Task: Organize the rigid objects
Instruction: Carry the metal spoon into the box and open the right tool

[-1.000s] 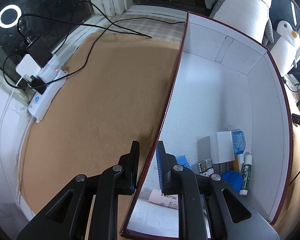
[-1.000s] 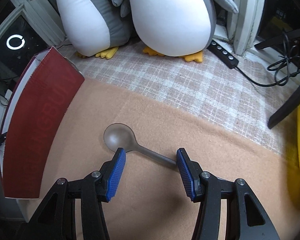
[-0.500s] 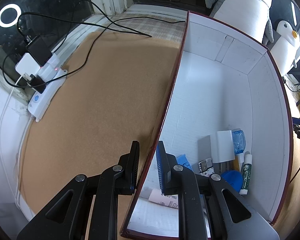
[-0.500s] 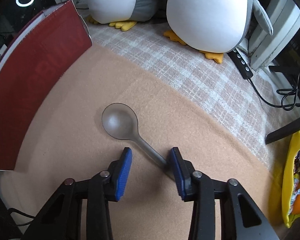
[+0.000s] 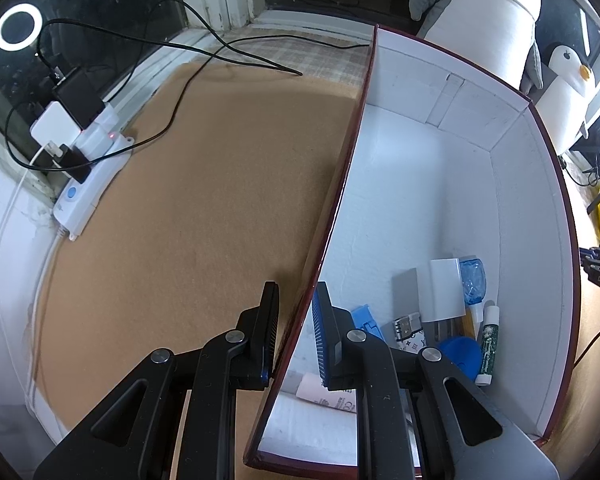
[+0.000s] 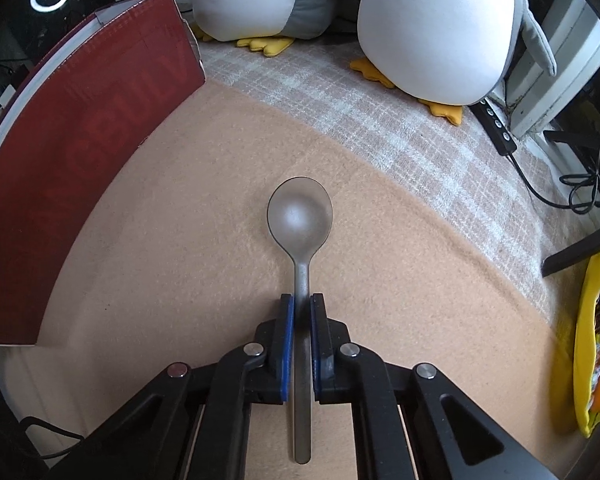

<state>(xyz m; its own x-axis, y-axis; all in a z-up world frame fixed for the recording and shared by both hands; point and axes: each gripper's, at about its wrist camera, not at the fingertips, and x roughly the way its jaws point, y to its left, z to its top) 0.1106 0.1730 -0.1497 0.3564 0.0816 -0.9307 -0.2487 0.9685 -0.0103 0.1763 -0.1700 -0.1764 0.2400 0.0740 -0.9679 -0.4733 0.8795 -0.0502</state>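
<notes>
- The right hand-held gripper (image 6: 299, 312) reaches forward, low over the tan felt-covered surface (image 6: 160, 280), its black arms entering from the bottom edge of the right wrist view.
- Its blue-padded fingers (image 6: 286, 336) are pressed narrow on the handle of a grey translucent plastic spoon (image 6: 300, 220), holding it.
- The spoon points straight ahead of that gripper, bowl facing up and farthest from it, and the handle end sticks out behind the fingers.
- To the left of the spoon stands the dark red outer wall of a large white-lined cardboard box (image 6: 80, 152); beyond the spoon sit two white and grey plush penguins (image 6: 440, 32) on a checked cloth.
- The left hand-held gripper (image 5: 296, 300) straddles the box's near side wall (image 5: 340, 200), one finger outside and the blue-padded finger (image 5: 322, 336) inside, closed to a narrow gap on that wall.
- Inside the box, near this gripper, lie small items: a white rectangular block (image 5: 440, 290), a blue round lid (image 5: 460, 354) and a green-labelled glue stick (image 5: 487, 346).
</notes>
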